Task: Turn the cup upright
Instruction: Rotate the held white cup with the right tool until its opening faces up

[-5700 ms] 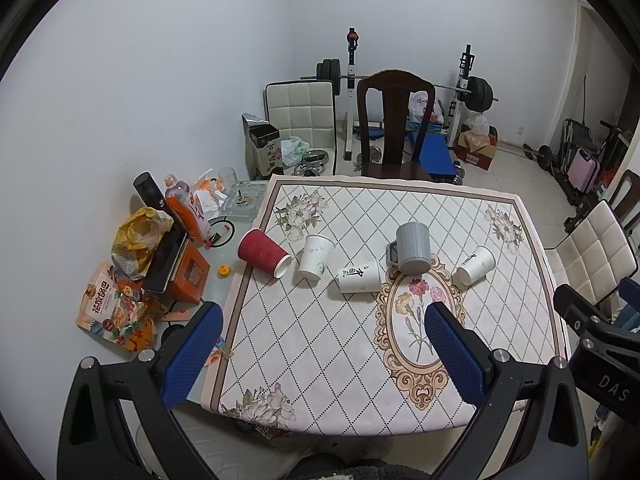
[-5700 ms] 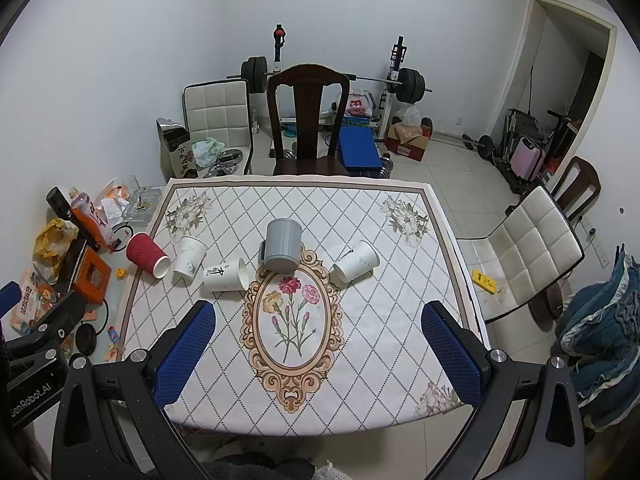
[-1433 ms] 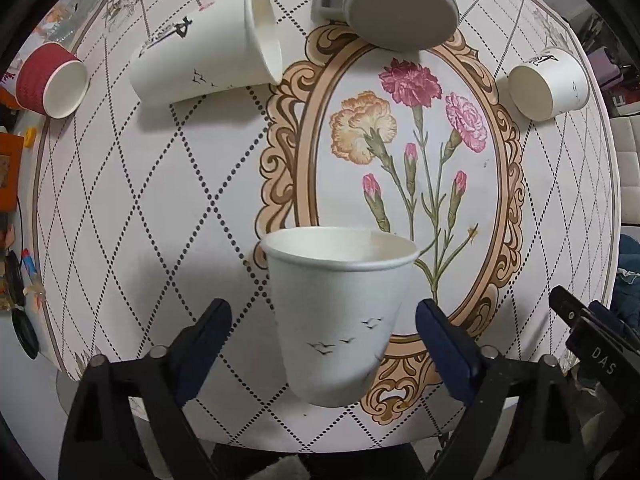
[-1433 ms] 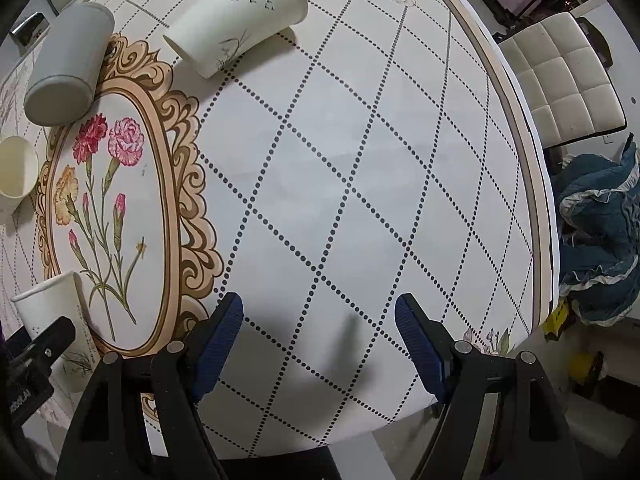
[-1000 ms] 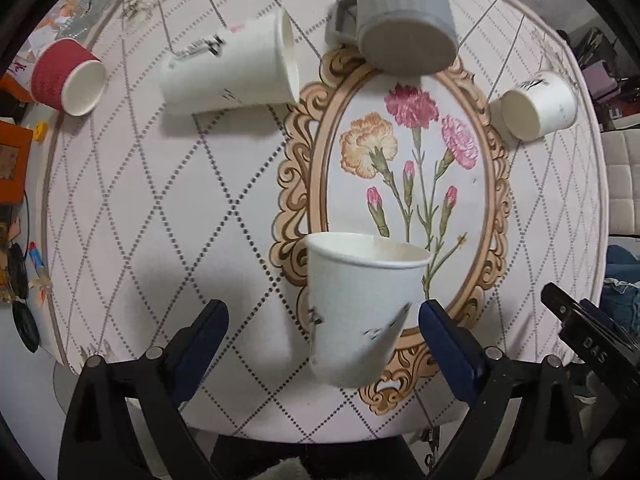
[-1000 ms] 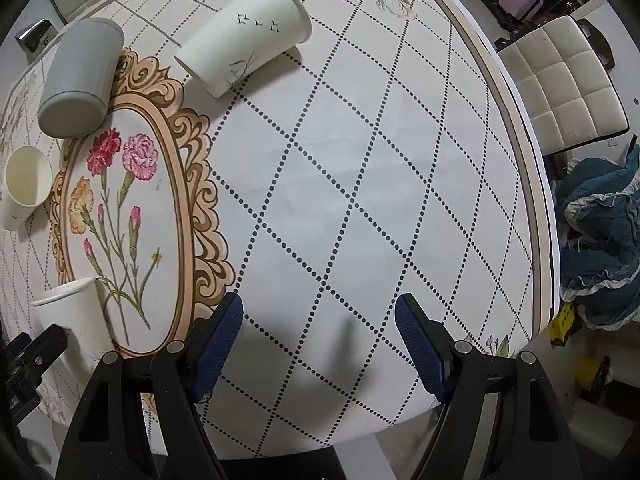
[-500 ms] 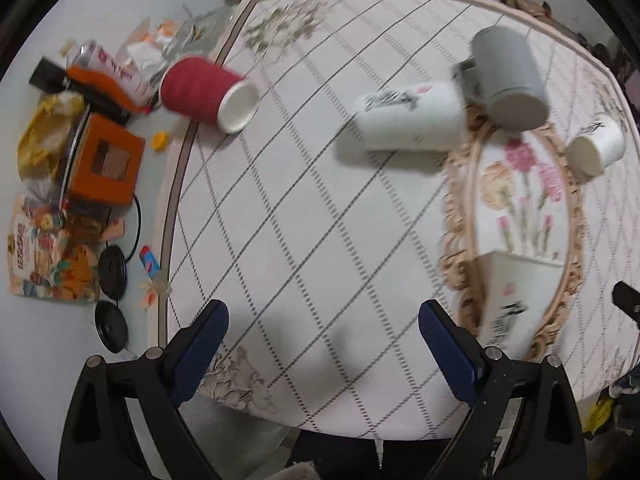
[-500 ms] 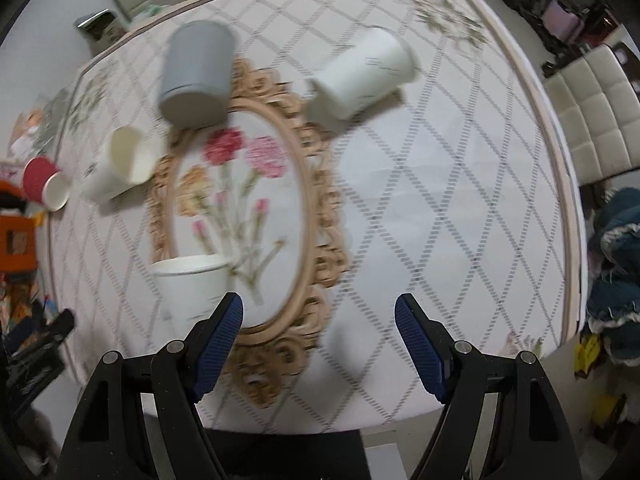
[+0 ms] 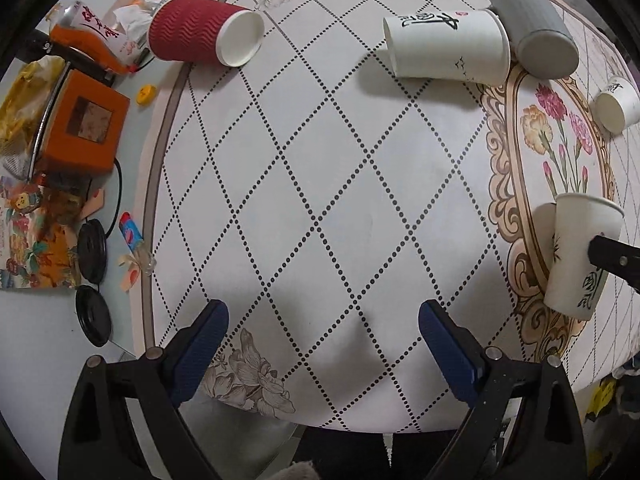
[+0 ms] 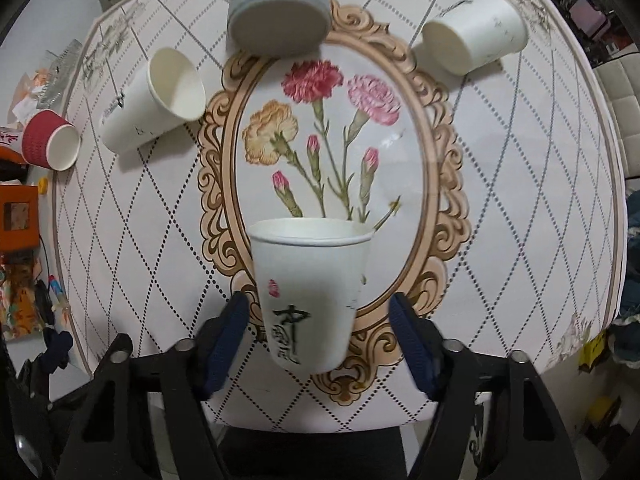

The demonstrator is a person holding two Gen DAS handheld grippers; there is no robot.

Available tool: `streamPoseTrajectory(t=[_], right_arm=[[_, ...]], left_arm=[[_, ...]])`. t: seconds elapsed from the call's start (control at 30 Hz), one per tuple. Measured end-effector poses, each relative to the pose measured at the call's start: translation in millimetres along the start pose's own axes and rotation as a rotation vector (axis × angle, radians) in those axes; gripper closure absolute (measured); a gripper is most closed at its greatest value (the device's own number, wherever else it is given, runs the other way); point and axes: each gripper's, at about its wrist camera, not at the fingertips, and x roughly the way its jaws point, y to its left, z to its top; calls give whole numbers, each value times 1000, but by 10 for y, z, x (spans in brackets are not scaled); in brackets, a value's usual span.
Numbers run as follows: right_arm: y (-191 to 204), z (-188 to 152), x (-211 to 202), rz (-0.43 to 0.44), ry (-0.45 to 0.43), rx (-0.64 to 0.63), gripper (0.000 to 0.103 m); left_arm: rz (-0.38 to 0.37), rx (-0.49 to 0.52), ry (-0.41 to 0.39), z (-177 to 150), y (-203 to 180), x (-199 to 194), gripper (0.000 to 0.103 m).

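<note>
Paper cup (image 10: 310,292) upright, tapered, smooth white w/ ink print, betw wide-open right jaws, left jaws open, empty

black brush calligraphy with a red seal on the upright paper cup (image 10: 310,296), and on the tipped cup (image 9: 446,49), characters unreadable

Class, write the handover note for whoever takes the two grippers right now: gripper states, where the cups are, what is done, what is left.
Left gripper: open, empty, over bare tablecloth.
Right gripper: open, straddling the upright white cup, not gripping.
Done: that cup stands on the oval's near edge.
Left: red cup, lettered white cup and far white cup lie sideways; grey mug is mouth-down.
</note>
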Motion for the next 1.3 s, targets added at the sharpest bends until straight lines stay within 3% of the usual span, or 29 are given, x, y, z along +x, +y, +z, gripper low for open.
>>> streamPoseTrajectory(t=[0.1, 0.43, 0.6, 0.67, 0.8, 1.03, 1.3], right_arm=[[43, -7, 87, -9, 14, -1, 49], [56, 22, 88, -19, 11, 9, 49], [60, 66, 129, -41, 19, 9, 38], [35, 86, 178, -40, 28, 9, 37], [58, 99, 355, -44, 62, 6, 38], [133, 59, 187, -16, -75, -4, 40], [185, 80, -110, 29, -426, -12, 40]], left_arm=[[-9, 2, 3, -12, 12, 24, 6], [-8, 3, 5, -3, 72, 65, 6], [8, 13, -3, 22, 99, 97, 6], [4, 24, -2, 35, 97, 122, 0], [-12, 27, 4, 67, 109, 159, 0], [-69, -1, 68, 141, 135, 249, 0], [-112, -37, 96, 322, 180, 394, 0]])
